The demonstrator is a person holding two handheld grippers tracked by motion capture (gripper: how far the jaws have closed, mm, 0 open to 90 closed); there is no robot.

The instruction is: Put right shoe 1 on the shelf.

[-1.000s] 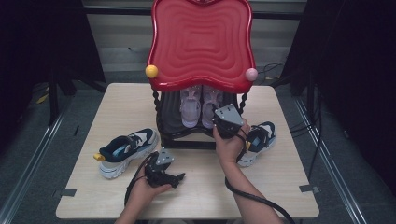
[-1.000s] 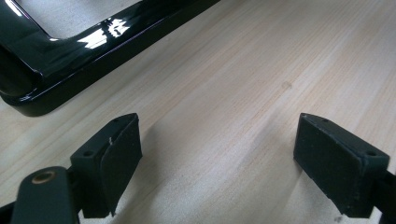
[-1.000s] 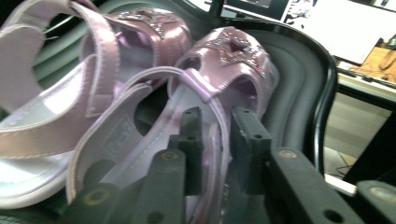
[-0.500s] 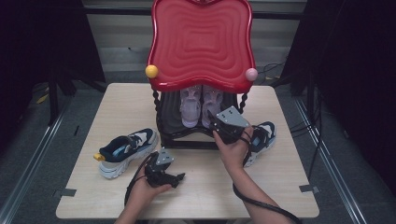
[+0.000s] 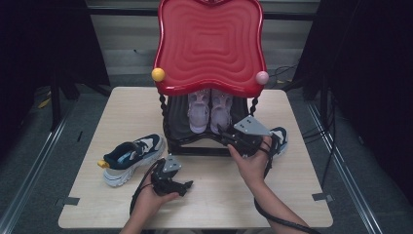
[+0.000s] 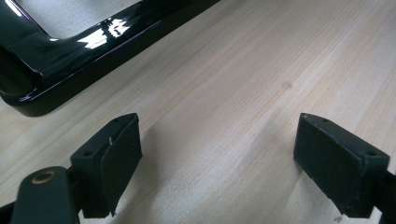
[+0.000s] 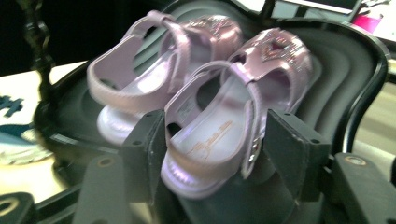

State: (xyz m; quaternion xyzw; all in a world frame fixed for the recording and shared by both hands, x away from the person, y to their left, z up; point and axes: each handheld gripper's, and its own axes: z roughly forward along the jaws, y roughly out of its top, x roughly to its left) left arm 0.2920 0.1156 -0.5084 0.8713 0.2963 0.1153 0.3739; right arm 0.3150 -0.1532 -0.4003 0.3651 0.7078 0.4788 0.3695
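While the right hand-held gripper (image 5: pixel 229 138) sits at the front edge of the rack's (image 5: pixel 195 146) lower shelf, its jaws stand on either side of the heel of the right-hand sandal (image 7: pixel 243 112). In the right gripper view the heel lies between the two black pads (image 7: pixel 292 144), close to both, and blur hides whether either pad touches it. These jaws have just been opening, so they stand spread about the heel rather than pinching it. The second sandal (image 7: pixel 154 79) lies just beside the first, toes pointing to the back of the black shelf (image 7: pixel 355 60), and both rest flat on it. From the high view the pair (image 5: pixel 209 109) lies under the red top tray (image 5: pixel 209 44), right in front of the right hand-held gripper.

The left hand-held gripper (image 5: pixel 187 184) rests low over the counter (image 5: pixel 214 195), near its front and well apart from the sandals. Its jaws are spread wide with bare wood (image 6: pixel 224 93) between them, and the rack's glossy black base (image 6: pixel 70 51) runs across the upper left of the left gripper view.

One sneaker (image 5: pixel 131 158) lies on the counter left of the rack, another (image 5: pixel 280 139) just behind the right hand.
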